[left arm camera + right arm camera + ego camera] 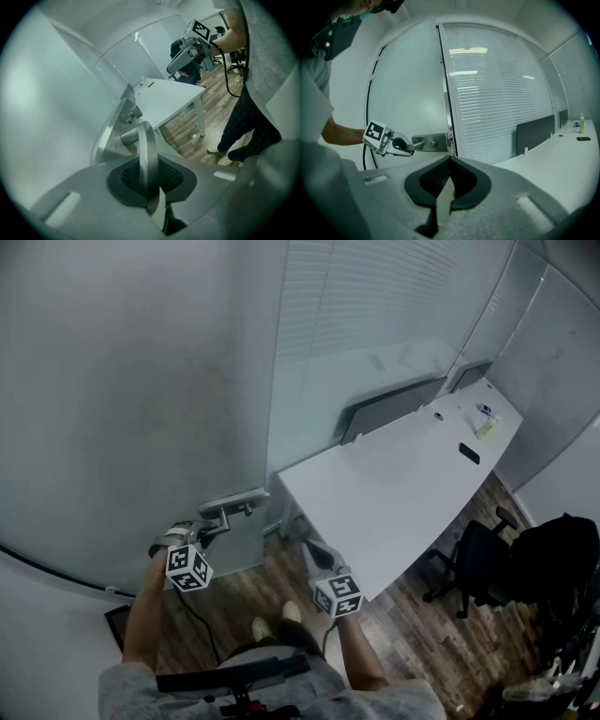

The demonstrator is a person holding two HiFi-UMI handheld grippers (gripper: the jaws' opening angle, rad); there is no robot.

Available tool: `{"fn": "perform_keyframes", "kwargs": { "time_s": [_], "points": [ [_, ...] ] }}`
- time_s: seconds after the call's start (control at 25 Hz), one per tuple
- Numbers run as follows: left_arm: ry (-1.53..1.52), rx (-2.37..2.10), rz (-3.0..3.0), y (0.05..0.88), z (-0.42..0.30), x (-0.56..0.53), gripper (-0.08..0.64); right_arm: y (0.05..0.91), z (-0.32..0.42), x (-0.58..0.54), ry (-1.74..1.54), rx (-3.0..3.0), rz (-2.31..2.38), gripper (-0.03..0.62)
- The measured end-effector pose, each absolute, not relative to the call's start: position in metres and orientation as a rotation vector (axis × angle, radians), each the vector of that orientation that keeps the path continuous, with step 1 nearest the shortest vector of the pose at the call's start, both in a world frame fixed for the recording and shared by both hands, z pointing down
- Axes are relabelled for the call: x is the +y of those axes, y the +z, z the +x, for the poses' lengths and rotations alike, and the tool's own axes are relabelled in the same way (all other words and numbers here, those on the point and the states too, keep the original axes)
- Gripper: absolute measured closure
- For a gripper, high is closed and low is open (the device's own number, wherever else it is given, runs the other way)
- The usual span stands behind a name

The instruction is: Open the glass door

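The glass door (122, 409) fills the left of the head view, frosted and pale. Its metal lever handle (146, 154) sits on a plate by the door's edge, and the left tongs (214, 524) are clamped right on that lever, pads pressing both sides. Past the door edge runs a glazed wall with white blinds (497, 93). The right tongs (449, 176) hang free by the desk's near corner, tips together, nothing between them. The white desk (394, 493) stands just right of the door. It carries a small bottle (486, 427) and a dark flat item (469, 453) at its far end, and a dark screen (389, 409) lines its back edge. A black office chair (478, 563) sits on the wood-plank floor (412, 634).
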State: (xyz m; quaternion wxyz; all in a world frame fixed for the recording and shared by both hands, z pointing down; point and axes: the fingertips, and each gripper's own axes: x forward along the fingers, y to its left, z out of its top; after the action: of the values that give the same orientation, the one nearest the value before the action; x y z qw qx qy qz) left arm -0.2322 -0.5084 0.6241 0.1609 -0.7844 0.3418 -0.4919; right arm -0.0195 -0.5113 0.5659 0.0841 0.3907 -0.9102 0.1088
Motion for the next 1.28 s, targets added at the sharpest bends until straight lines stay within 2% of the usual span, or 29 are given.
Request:
{"fn": "perform_keyframes", "kwargs": {
  "time_s": [1.28],
  "points": [
    [-1.346, 0.767, -2.244, 0.625, -0.190, -0.401, 0.531, 0.565, 0.041, -0.381, 0.320, -2.636, 1.342, 0.591]
  ]
}}
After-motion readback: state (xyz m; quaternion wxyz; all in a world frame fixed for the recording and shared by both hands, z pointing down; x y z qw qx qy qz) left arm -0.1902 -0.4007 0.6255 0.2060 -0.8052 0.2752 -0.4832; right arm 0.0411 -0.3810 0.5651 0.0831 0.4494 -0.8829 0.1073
